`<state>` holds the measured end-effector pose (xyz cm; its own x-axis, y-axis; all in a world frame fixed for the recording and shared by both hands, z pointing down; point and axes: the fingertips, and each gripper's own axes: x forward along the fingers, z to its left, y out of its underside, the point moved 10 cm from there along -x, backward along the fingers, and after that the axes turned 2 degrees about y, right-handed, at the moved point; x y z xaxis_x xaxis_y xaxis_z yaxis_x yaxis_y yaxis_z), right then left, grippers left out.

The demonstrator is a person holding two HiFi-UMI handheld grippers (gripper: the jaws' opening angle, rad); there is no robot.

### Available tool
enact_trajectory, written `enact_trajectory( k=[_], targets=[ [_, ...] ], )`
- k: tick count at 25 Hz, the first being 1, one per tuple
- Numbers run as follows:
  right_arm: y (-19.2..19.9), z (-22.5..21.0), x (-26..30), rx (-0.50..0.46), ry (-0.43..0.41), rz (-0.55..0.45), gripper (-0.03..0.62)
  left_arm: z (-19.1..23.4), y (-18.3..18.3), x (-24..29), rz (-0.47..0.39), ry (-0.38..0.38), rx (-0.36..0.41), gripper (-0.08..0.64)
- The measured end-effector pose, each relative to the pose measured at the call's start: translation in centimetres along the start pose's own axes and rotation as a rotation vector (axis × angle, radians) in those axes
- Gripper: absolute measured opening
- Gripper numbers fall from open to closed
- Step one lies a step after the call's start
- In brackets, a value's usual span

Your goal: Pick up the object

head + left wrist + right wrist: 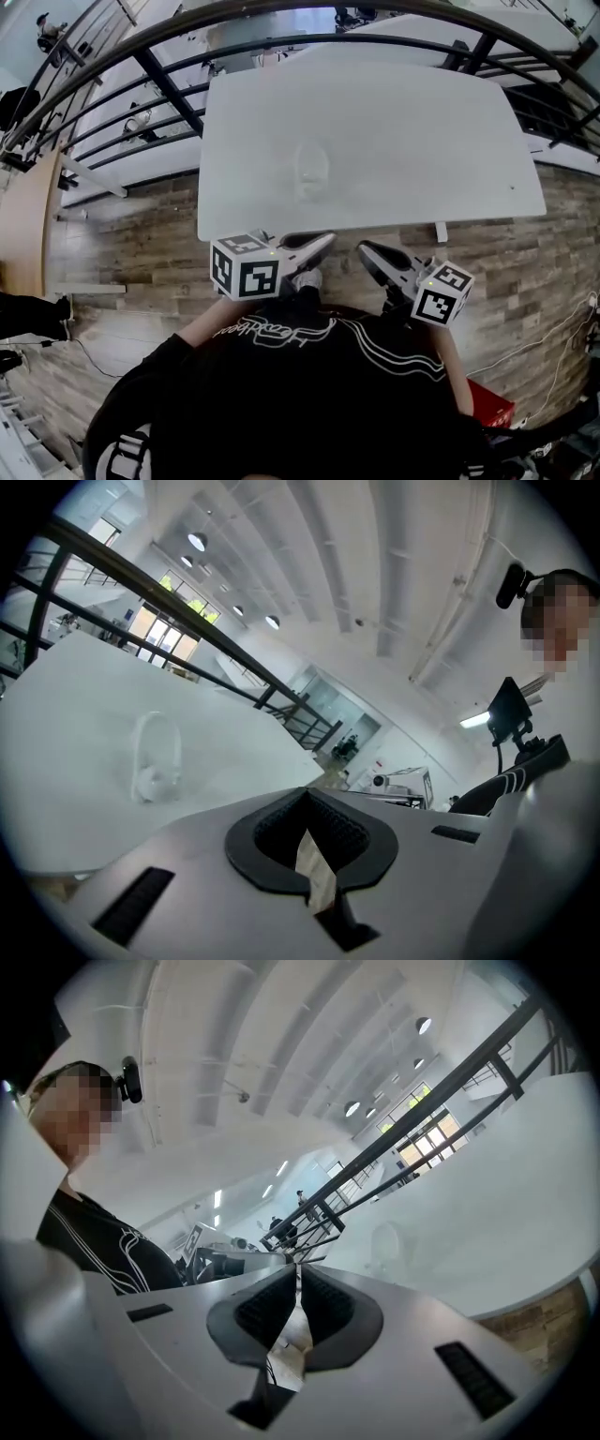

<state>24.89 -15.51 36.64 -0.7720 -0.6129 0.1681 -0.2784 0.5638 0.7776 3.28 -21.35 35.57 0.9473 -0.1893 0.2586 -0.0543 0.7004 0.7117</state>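
While L gripper (328, 240) & R gripper (364, 248) hover pressed together, empty: pre-reach; next needs jaws spread at prob. headphones (311, 173).

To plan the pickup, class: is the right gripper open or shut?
Shut. On the right gripper the jaws meet at the tips, nothing between them.

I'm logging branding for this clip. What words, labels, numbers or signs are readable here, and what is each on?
Nothing can be read.
Script print on the person's black shirt: white lettering, too blurred to read.
Marker cubes: black-and-white square patterns only, no letters.
White headphones and table: no text visible.
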Motion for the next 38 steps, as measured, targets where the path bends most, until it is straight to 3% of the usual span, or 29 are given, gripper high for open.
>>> enact_trajectory(
  k=[8,14,26,38],
  targets=[
    [-4.6,-4.6,9.4,0.015,-0.012,0.021,0.020,8.9,-6.3,-1.3,-0.020,-0.043,-0.035,0.006],
    [-6.0,-6.1,13.3,0.016,-0.022,0.039,0.020,12.3,-9.0,-1.7,-0.015,-0.045,-0.041,0.006],
    [-6.6,-10.4,16.7,0.051,0.038,0.072,0.021,17.9,-10.5,-0.3,0.030,-0.038,-0.085,0.006],
    [-5.9,-15.6,19.7,0.120,0.110,0.170,0.021,22.3,-10.6,-0.4,0.031,-0.053,-0.154,0.006]
  ],
)
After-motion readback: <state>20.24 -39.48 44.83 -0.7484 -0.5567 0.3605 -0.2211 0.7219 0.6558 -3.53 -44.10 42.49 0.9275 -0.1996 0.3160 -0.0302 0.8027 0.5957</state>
